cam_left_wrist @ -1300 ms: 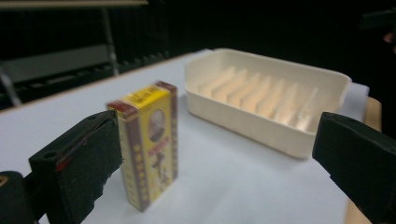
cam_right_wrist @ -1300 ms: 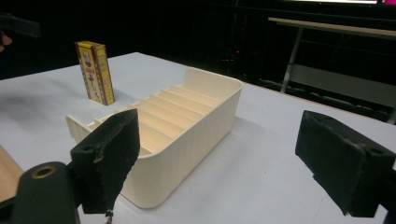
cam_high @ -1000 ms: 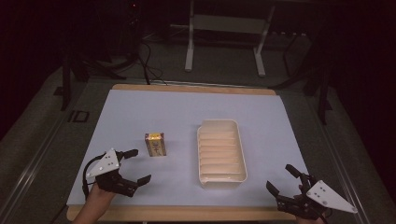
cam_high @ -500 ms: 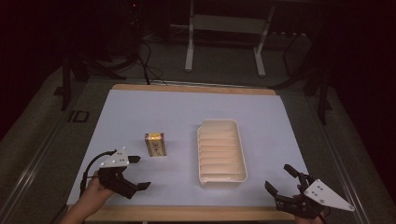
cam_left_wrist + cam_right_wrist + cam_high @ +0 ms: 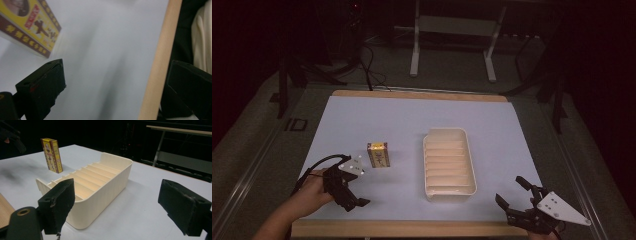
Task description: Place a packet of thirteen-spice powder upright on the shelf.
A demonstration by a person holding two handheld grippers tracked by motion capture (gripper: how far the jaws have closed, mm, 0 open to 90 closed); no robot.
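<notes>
Two hand-held grippers sat at the near bench [image 5: 362, 115] edge, both with jaws spread wide and holding nothing: left hand-held gripper [image 5: 354, 187] just beside the upright yellow box [image 5: 378, 154], right hand-held gripper [image 5: 516, 195] near the ribbed cream tray [image 5: 449, 159]. Box stood on the white surface, left of the tray, apart from it.
</notes>
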